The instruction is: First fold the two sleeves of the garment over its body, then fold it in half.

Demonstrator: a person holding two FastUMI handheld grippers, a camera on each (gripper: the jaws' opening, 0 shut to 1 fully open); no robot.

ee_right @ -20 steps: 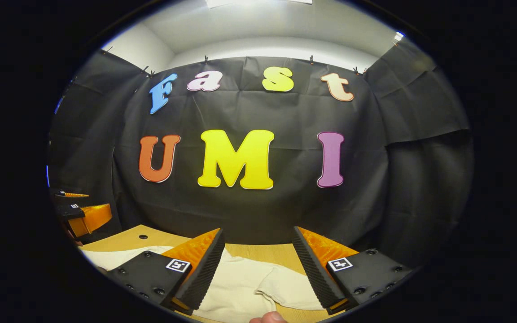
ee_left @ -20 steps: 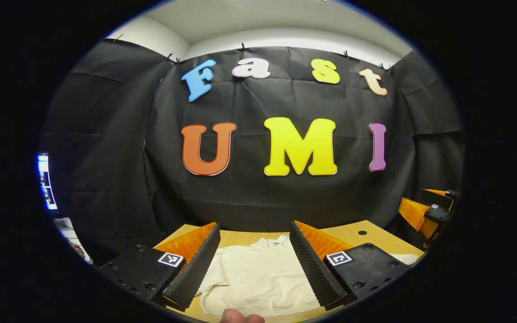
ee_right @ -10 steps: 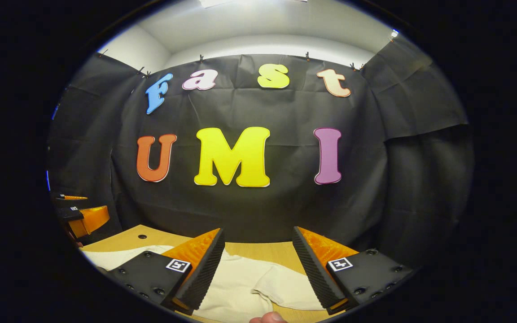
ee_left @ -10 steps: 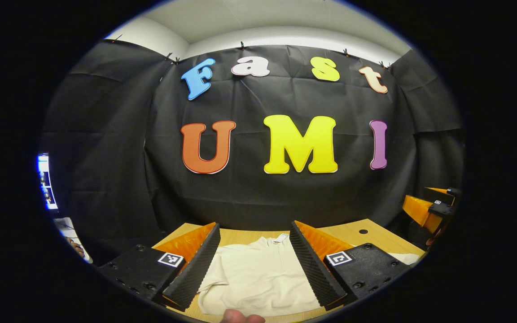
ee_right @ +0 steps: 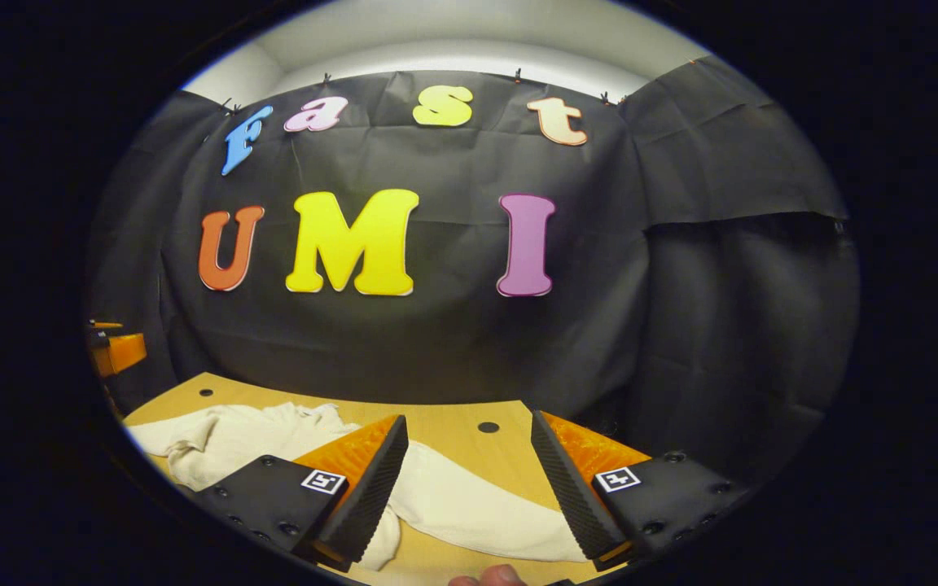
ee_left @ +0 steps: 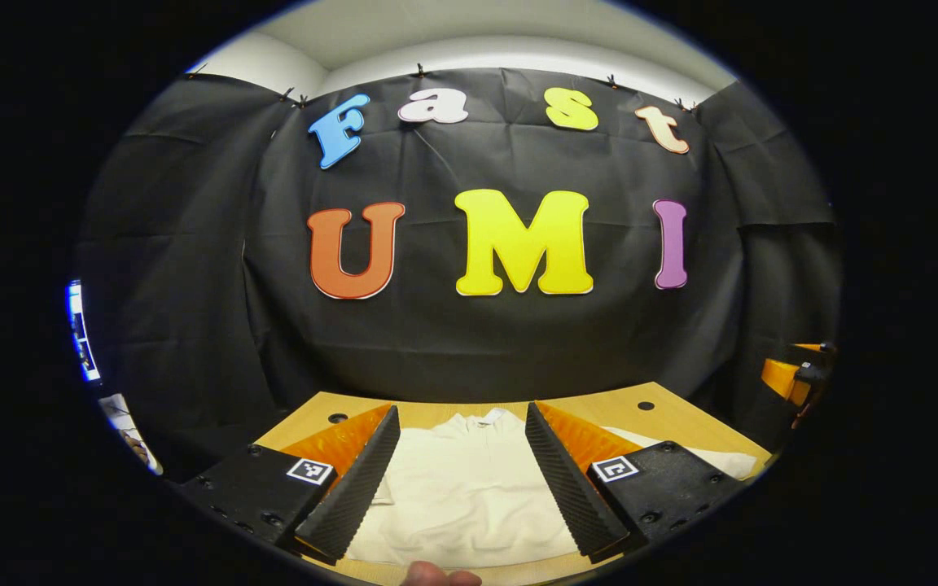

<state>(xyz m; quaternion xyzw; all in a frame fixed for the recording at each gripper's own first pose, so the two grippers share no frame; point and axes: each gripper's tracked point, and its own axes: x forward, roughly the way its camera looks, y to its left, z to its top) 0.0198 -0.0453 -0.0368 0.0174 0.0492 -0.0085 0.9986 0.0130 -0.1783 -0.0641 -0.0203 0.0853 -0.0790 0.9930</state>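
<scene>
Cream fabric lies just ahead of both claws: the garment (ee_left: 461, 496), spread on a light wooden table (ee_left: 664, 415). I judge the sleeve folds are the step in hand, and neither sleeve looks folded over the body yet.

Nearest in the left gripper view, a fingertip of the hand holding the rig shows at the bottom edge. Just beyond it, the left gripper (ee_left: 462, 480) hangs released, its two fingers spread wide and gripping nothing. Between and below them sits the body of the garment, with its collar at the far end, toward the wall. A strip of cream cloth runs out past the right-hand finger. Farther off, at the right edge, part of the other claw shows.

In the right gripper view, the right gripper (ee_right: 469, 488) is likewise released and holding nothing. One sleeve (ee_right: 469, 505) lies flat between its fingers, running from under the left-hand finger toward the right-hand one. Bunched cloth sits to the left, beyond that finger.

To do this well, I would lower each claw onto a sleeve's outer end, pinch only the top layer, lift just clear of the table and carry it inward over the body, keeping the cloth from dragging or bunching.
</scene>
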